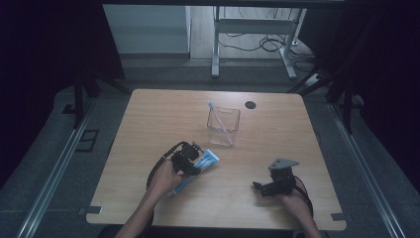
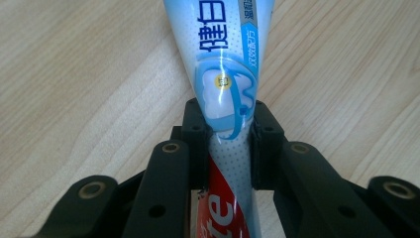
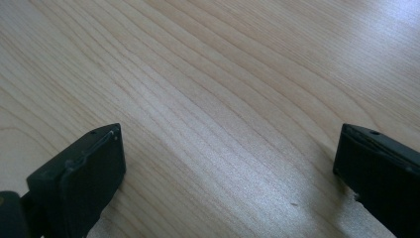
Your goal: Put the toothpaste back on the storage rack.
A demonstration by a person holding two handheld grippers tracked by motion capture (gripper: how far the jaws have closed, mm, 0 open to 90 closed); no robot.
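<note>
A light-blue toothpaste tube lies on the wooden table, left of centre. In the left gripper view the tube runs up between my black jaws, and both pads press on its sides. My left gripper is shut on it; in the high view the same gripper sits over the tube's near half. My right gripper rests low near the table's front right, and in its own view the right gripper stands wide open over bare wood.
A clear plastic cup holding a pale toothbrush stands at the table's middle, beyond the tube. A small dark round spot marks the far edge. Metal desk legs and cables lie on the floor behind.
</note>
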